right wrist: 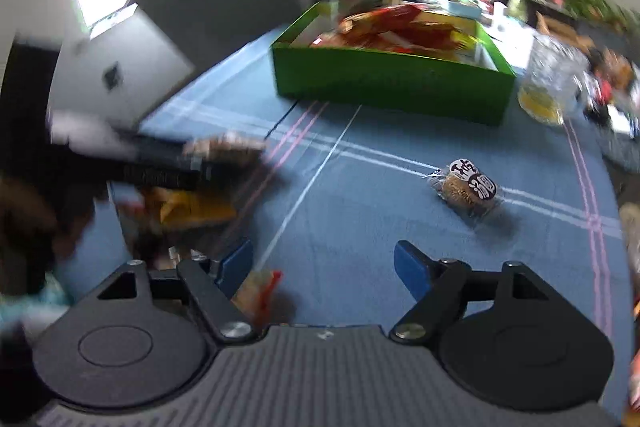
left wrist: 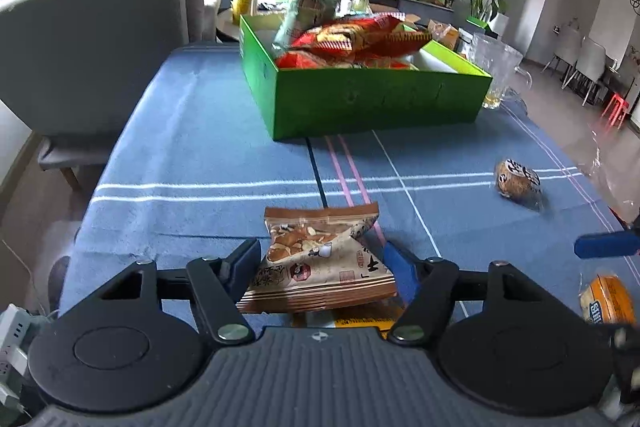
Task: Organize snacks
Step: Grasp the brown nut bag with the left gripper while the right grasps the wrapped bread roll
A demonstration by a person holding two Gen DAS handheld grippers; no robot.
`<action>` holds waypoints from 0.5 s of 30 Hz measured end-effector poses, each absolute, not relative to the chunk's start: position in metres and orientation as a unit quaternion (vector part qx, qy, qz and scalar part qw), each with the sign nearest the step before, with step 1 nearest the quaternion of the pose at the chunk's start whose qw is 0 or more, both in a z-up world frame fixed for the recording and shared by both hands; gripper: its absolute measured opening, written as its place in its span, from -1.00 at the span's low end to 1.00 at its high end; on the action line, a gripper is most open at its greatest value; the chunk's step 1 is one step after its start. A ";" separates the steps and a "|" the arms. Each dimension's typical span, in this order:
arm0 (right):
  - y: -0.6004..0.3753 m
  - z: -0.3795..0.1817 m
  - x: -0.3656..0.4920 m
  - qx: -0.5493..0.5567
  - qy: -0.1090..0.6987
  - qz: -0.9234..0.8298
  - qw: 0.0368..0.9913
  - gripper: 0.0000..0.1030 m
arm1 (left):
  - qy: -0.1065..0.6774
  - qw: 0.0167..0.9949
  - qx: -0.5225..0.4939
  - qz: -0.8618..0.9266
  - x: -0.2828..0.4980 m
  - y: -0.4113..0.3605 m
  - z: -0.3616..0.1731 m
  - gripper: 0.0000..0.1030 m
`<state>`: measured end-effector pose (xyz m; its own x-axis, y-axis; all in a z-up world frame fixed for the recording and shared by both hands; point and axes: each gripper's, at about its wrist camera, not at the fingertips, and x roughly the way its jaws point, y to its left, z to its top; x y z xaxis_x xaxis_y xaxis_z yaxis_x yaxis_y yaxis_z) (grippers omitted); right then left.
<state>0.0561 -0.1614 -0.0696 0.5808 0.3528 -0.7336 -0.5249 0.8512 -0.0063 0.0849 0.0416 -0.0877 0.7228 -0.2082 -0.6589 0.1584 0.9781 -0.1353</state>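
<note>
A brown snack packet is raised a little off the blue tablecloth, and my left gripper is shut on it, a pad on each side. In the right wrist view that same gripper is a blur at the left with the brown packet in it. My right gripper is open over bare cloth; an orange-red wrapper lies by its left finger. A round cookie packet lies to the right. The green box holds red snack bags.
A glass mug with yellow liquid stands right of the box. An orange packet lies at the near right, a yellow packet under the left gripper. A grey armchair stands to the left of the table. Plants line the back.
</note>
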 end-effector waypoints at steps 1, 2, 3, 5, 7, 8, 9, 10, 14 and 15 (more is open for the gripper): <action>-0.160 -0.071 0.052 -0.129 0.383 0.257 0.878 0.43 | 0.357 0.928 -0.037 -0.098 0.085 0.042 -0.086 0.23; -0.158 -0.073 0.048 -0.144 0.381 0.267 0.873 0.45 | 0.355 0.929 -0.039 -0.098 0.084 0.042 -0.085 0.22; -0.157 -0.074 0.044 -0.156 0.380 0.277 0.869 0.47 | 0.353 0.929 -0.042 -0.099 0.083 0.043 -0.083 0.21; -0.151 -0.076 0.037 -0.179 0.377 0.298 0.859 0.48 | 0.351 0.930 -0.040 -0.102 0.083 0.043 -0.081 0.17; -0.145 -0.078 0.031 -0.197 0.375 0.314 0.850 0.49 | 0.352 0.929 -0.035 -0.105 0.082 0.041 -0.081 0.17; -0.142 -0.079 0.030 -0.204 0.375 0.319 0.846 0.50 | 0.353 0.929 -0.033 -0.106 0.081 0.041 -0.081 0.17; -0.138 -0.081 0.030 -0.209 0.376 0.322 0.843 0.55 | 0.355 0.928 -0.033 -0.106 0.081 0.041 -0.082 0.17; -0.135 -0.081 0.030 -0.213 0.376 0.323 0.842 0.61 | 0.358 0.927 -0.033 -0.106 0.081 0.041 -0.082 0.17; -0.119 -0.085 0.034 -0.221 0.372 0.344 0.833 0.64 | 0.367 0.924 -0.033 -0.106 0.081 0.042 -0.085 0.17; -0.115 -0.086 0.036 -0.222 0.371 0.351 0.830 0.65 | 0.367 0.924 -0.033 -0.105 0.081 0.043 -0.085 0.17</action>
